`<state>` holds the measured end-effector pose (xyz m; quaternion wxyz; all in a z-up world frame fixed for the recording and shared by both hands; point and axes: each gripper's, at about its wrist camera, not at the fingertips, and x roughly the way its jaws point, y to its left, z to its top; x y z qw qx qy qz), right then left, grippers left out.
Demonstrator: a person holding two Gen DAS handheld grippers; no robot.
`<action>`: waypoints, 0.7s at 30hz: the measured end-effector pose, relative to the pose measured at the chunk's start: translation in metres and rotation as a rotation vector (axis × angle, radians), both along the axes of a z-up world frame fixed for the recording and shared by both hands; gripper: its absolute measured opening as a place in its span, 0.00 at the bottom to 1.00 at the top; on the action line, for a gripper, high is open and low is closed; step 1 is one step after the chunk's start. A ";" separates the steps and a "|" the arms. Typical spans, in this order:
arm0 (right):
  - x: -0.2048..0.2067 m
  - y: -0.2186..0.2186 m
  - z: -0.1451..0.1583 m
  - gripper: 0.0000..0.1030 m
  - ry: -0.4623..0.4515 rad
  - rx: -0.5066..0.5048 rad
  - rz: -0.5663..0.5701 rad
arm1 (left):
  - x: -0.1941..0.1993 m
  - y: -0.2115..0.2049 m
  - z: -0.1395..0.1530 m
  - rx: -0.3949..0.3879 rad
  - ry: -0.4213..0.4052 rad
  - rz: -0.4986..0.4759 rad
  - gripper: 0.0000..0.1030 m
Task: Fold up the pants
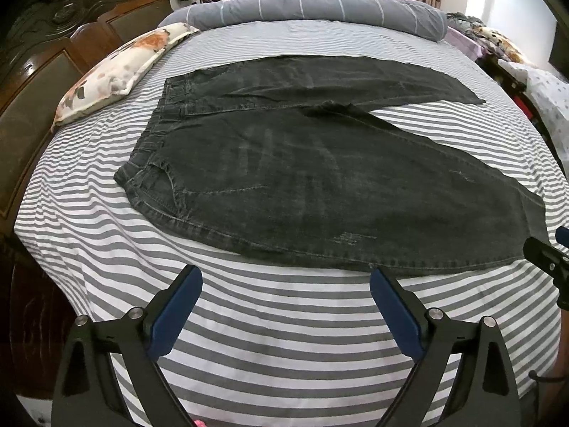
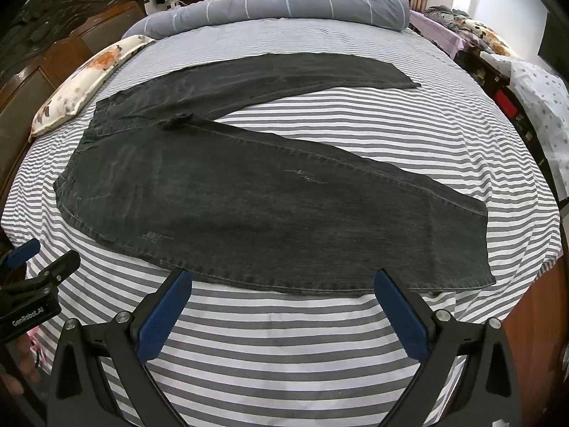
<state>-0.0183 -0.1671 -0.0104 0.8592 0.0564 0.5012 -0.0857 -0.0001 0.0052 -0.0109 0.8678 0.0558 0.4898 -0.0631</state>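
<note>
Between our blue-padded fingers (image 1: 177, 315) nothing is held: the left gripper (image 1: 284, 274) stands wide apart over bare striped sheet (image 1: 284, 338), its tips just short of the near hem of cloth. Our right gripper (image 2: 282, 277) is spread the same way, empty, with its tips touching or just above the near edge of the lower leg; we cannot tell which.

Just beyond both lie the jeans (image 2: 249, 206), dark washed denim, spread flat on the bed with the waistband (image 1: 156, 142) to the left and the two legs (image 2: 284, 71) splayed apart to the right, a wedge of sheet showing between them. No fold is made yet.

We judge the denim fairly heavy and stiff for cloth: it should hold a crease and slide little on the cotton, yet it will sag if lifted at one point only. Thick seams give the surest bite, so we would take the near leg at its outer seam, one gripper close to the waistband and the other close to the cuff (image 2: 487, 249), and carry it over the far leg.

Farther off, a floral pillow (image 1: 117, 71) rests at the left by the carved headboard (image 1: 53, 53), and a rolled grey duvet (image 2: 284, 7) lies along the far side.
</note>
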 end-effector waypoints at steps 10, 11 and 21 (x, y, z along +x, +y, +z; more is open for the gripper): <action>0.000 -0.001 -0.001 0.99 0.003 0.004 0.001 | 0.000 -0.004 -0.006 0.015 -0.005 -0.013 0.92; 0.000 -0.001 -0.001 0.99 0.004 0.005 0.001 | 0.000 -0.004 -0.007 0.020 -0.004 -0.014 0.92; 0.001 -0.001 -0.004 0.99 0.005 0.003 0.004 | -0.001 -0.003 -0.010 -0.004 -0.002 -0.021 0.92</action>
